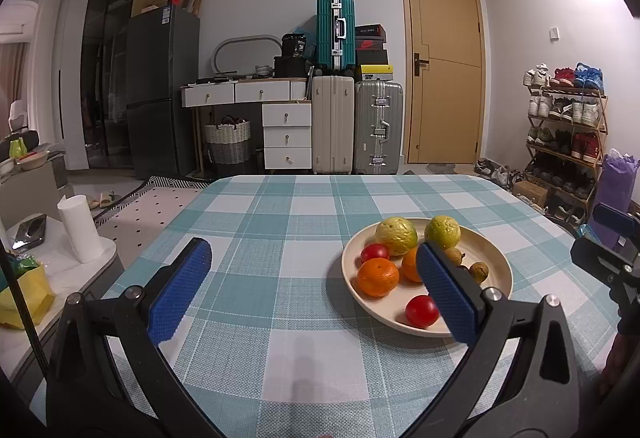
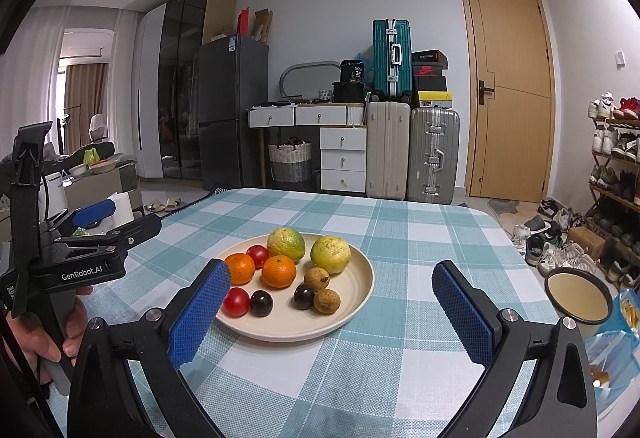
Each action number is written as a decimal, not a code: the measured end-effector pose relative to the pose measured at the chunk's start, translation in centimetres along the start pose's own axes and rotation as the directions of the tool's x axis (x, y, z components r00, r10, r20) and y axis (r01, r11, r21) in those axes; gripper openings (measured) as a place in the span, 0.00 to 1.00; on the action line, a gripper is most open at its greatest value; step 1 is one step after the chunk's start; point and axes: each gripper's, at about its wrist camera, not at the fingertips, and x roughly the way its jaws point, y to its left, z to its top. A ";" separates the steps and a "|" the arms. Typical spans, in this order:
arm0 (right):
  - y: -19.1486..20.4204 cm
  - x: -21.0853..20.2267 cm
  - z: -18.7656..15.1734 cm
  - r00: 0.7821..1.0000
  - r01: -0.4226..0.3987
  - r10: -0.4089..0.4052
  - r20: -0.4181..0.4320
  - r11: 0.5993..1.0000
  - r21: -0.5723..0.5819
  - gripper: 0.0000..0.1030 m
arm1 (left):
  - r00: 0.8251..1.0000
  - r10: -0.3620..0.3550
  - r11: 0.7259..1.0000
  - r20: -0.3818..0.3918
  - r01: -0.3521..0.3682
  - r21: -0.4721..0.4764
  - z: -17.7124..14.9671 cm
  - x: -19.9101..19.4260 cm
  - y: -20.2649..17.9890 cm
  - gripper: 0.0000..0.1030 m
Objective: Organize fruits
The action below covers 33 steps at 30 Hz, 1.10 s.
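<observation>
both grippers: black angular frames, blue dimpled finger pads (image 1: pixel 182 290), silver pivot screws; left gripper (image 2: pixel 86 238) body marked "genrobot.ai" in white, held by a hand (image 2: pixel 36 334)

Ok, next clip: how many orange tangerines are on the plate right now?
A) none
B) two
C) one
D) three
B: the right wrist view shows two tangerines lying side by side on the cream plate, in front of the two yellow-green citrus fruits; both grippers, left and right, are open and empty.
</observation>
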 end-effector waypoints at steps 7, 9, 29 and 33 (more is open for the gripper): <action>0.0 0.0 0.0 1.000 0.000 0.000 0.000 1.000 0.000 1.00 | 1.000 -0.011 1.000 0.000 0.011 0.003 0.0 -0.1 -0.1 0.99; 0.0 0.0 0.0 1.000 0.000 0.000 0.000 1.000 0.000 1.00 | 1.000 -0.010 1.000 -0.001 0.010 0.002 0.0 -0.2 -0.1 0.99; -0.1 0.0 0.0 1.000 0.000 0.000 0.000 1.000 0.001 1.00 | 1.000 -0.010 1.000 0.000 0.010 0.002 0.0 -0.2 -0.1 0.99; 0.0 0.0 0.0 1.000 0.000 0.000 0.000 1.000 0.000 1.00 | 1.000 -0.009 1.000 0.000 0.009 0.001 0.0 -0.1 -0.1 0.99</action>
